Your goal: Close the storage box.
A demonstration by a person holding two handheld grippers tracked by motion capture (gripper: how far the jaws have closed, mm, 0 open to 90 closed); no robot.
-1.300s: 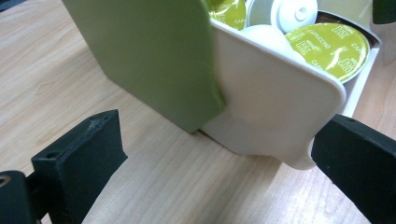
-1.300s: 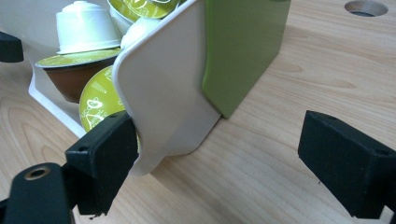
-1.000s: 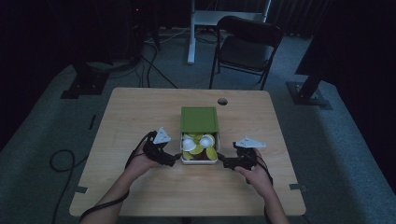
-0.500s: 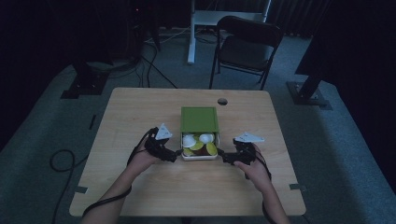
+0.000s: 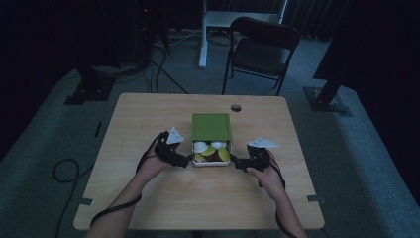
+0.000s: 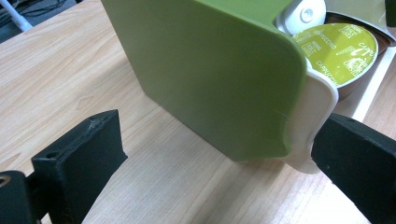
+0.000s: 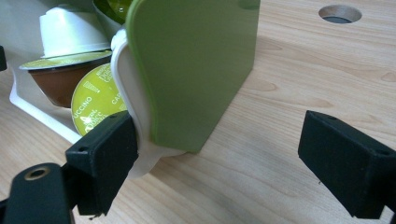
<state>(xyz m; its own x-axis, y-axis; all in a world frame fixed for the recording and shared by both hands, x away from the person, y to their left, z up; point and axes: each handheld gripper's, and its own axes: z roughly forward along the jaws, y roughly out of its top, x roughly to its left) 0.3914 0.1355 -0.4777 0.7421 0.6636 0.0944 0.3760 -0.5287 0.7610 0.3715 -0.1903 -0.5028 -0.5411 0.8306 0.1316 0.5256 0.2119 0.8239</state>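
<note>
A green box sleeve (image 5: pixel 211 126) sits mid-table with its white drawer (image 5: pixel 212 163) slid out toward me, holding several coffee capsules (image 5: pixel 209 150). My left gripper (image 5: pixel 185 159) is open at the drawer's left corner. In the left gripper view the sleeve (image 6: pixel 201 70) fills the gap between the jaws, and the right-hand jaw touches the drawer's white flange (image 6: pixel 320 107). My right gripper (image 5: pixel 235 162) is open at the drawer's right corner. In the right gripper view its left-hand jaw rests against the drawer's white edge (image 7: pixel 128 93), beside the sleeve (image 7: pixel 196 60) and a green-lidded capsule (image 7: pixel 91 105).
The wooden table (image 5: pixel 148 119) has a round cable hole (image 5: pixel 236 107) behind the box. A dark chair (image 5: pixel 262 47) stands beyond the far edge. Cables trail from both grippers over the near part of the table.
Both grippers have closed in on the drawer's front corners; the right one moved left and slightly forward. The box and drawer look unchanged.
</note>
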